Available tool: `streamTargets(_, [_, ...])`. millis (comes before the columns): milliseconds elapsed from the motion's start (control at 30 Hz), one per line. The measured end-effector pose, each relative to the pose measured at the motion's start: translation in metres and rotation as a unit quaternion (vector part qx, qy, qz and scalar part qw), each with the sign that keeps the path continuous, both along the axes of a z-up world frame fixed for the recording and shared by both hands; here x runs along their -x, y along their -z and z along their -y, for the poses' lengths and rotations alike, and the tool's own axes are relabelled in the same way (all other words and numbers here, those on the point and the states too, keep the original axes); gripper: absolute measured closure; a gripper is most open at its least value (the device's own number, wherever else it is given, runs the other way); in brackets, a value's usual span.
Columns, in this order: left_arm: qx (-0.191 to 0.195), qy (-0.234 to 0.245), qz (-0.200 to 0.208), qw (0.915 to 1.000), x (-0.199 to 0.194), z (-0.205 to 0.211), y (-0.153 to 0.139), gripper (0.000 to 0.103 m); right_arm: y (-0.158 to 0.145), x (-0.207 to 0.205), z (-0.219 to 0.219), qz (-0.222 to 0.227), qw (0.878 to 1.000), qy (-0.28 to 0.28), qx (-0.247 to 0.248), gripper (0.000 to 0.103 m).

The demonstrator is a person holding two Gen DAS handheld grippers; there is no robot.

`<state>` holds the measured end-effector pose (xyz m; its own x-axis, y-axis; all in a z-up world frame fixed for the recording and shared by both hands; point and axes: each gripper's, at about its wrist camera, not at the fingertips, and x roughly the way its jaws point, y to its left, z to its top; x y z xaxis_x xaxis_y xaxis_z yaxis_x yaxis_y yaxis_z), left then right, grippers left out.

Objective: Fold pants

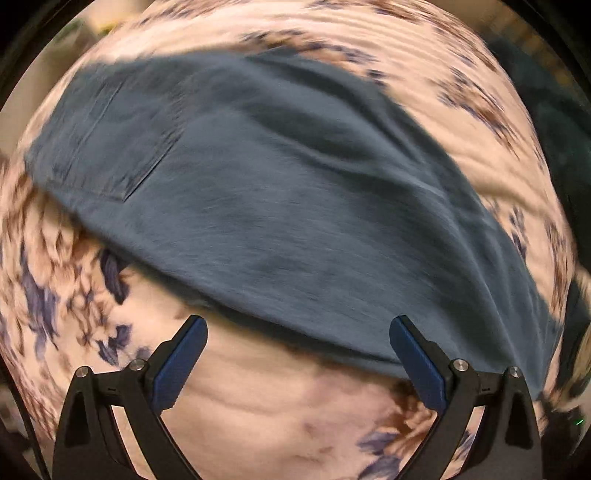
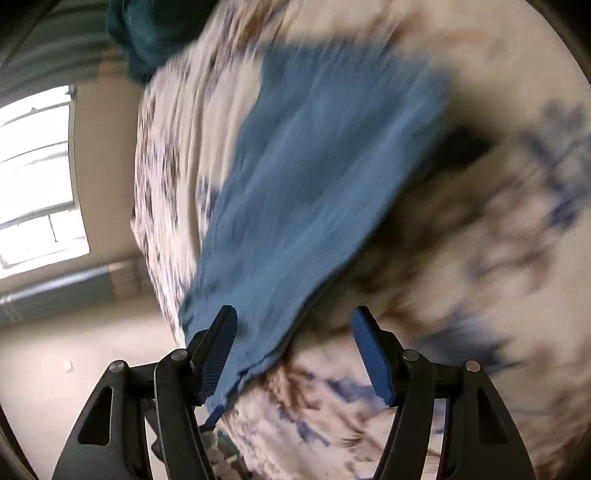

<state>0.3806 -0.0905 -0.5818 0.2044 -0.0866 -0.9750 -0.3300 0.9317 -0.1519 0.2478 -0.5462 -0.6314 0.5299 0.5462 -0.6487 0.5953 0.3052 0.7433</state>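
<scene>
The blue pants [image 1: 280,192] lie folded lengthwise on a floral bedspread [image 1: 258,398], with a back pocket [image 1: 114,147] at the upper left in the left wrist view. My left gripper [image 1: 297,334] hangs open above the bedspread beside the pants' near edge, nothing between its fingers. In the right wrist view the pants [image 2: 295,192] stretch away from the gripper, and their end drapes over the bed's edge. My right gripper [image 2: 293,328] stands open around that end. The cloth lies against the left finger [image 2: 218,354], and the right finger is clear of it. Both views are motion-blurred.
The bedspread [image 2: 480,221] covers the bed around the pants. A dark teal cloth [image 2: 147,33] sits at the far end of the bed. A window [image 2: 37,177], a beige wall and a bare floor [image 2: 74,369] lie off the bed's left side in the right wrist view.
</scene>
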Motion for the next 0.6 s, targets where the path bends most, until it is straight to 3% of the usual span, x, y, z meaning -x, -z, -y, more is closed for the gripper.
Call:
streamTargets(33, [0.012, -0.013, -0.002, 0.9998, 0.0, -0.008, 0.004, 0.002, 0.003, -0.006, -0.008, -0.002, 1.0, -0.004, 0.002, 0.052])
streamTargets(67, [0.029, -0.028, -0.003, 0.9992, -0.001, -0.018, 0.011, 0.003, 0.005, -0.013, -0.016, 0.004, 1.0, -0.004, 0.006, 0.081])
streamTargets(100, [0.038, -0.036, -0.005, 0.9986, -0.001, -0.024, 0.014, 0.005, 0.006, -0.016, -0.02, 0.005, 1.0, -0.001, 0.014, 0.094])
streamTargets(133, [0.043, -0.042, -0.007, 0.9982, -0.002, -0.029, 0.018, 0.018, 0.004, -0.018, -0.021, -0.002, 0.999, 0.011, 0.031, 0.1])
streamTargets(167, [0.039, -0.046, -0.009, 0.9982, -0.003, -0.033, 0.02, 0.039, 0.001, -0.017, -0.02, 0.001, 0.999, 0.03, 0.039, 0.101])
streamTargets(233, [0.029, -0.048, -0.009, 0.9984, -0.004, -0.041, 0.02, 0.05, -0.015, -0.016, -0.015, 0.011, 0.997, 0.056, 0.059, 0.101])
streamTargets(300, [0.022, -0.038, -0.008, 0.999, -0.003, -0.046, 0.02, 0.05, -0.028, -0.018, -0.014, 0.012, 0.995, 0.052, 0.084, 0.101])
streamTargets(367, [0.016, -0.022, -0.01, 0.9996, 0.0, -0.043, 0.02, 0.05, -0.019, -0.026, -0.016, -0.034, 0.994, 0.014, 0.1, 0.101])
streamTargets(500, [-0.018, 0.037, -0.01, 0.9991, 0.003, -0.019, 0.012, 0.047, 0.016, -0.022, -0.017, -0.097, 0.993, -0.034, 0.056, 0.095])
streamTargets(533, [-0.026, 0.053, -0.006, 0.9983, 0.006, -0.011, 0.008, 0.041, 0.016, -0.017, -0.014, -0.091, 0.994, -0.025, 0.05, 0.089])
streamTargets(600, [-0.037, 0.081, 0.005, 0.996, 0.01, 0.005, 0.003, 0.035, 0.01, -0.002, -0.002, -0.071, 0.996, 0.005, 0.055, 0.057])
